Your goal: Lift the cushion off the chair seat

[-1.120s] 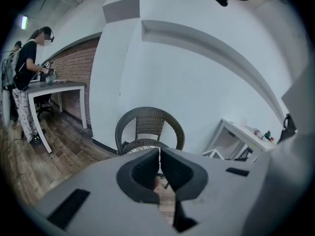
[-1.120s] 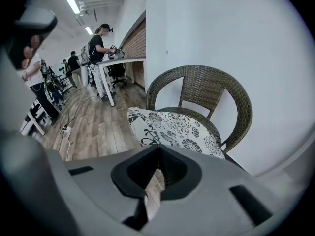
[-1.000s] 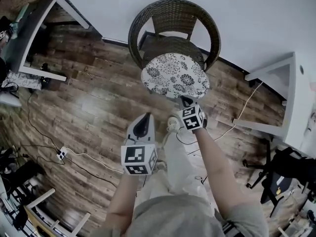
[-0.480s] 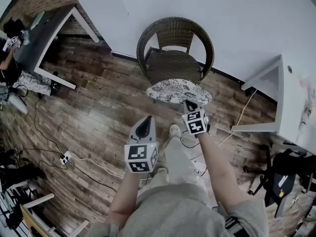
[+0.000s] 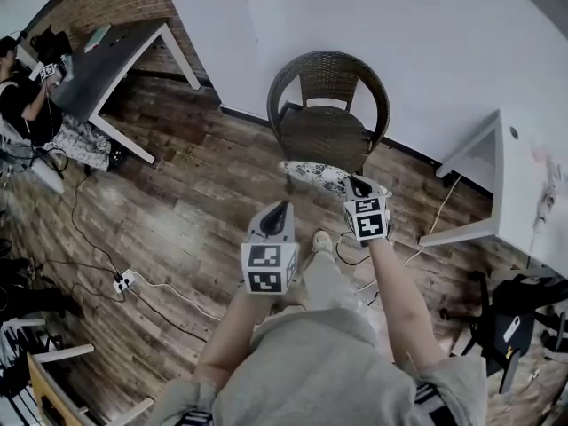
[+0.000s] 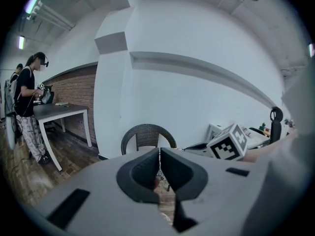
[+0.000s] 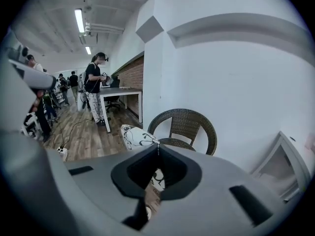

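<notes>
The round cushion (image 5: 325, 177) with its black-and-white flower print hangs in the air in front of the dark wicker chair (image 5: 328, 122), seen nearly edge-on. My right gripper (image 5: 358, 185) is shut on the cushion's right rim. In the right gripper view the cushion (image 7: 136, 136) sticks out to the left past the jaws, with the chair (image 7: 189, 127) behind it. My left gripper (image 5: 277, 211) hovers left of and below the cushion, shut on nothing. In the left gripper view the left gripper (image 6: 159, 154) has its pads together and the chair (image 6: 147, 135) beyond them.
A dark table (image 5: 111, 47) stands at the back left, with a person (image 5: 22, 96) beside it. A white table (image 5: 510, 193) sits to the right of the chair. A power strip (image 5: 124, 281) and cables lie on the wood floor. A black stand (image 5: 510, 313) is at the lower right.
Both grippers have risen. The cushion has come up off the chair seat in the right gripper and now shows edge-on, clear of the seat. The camera view has shifted back.
</notes>
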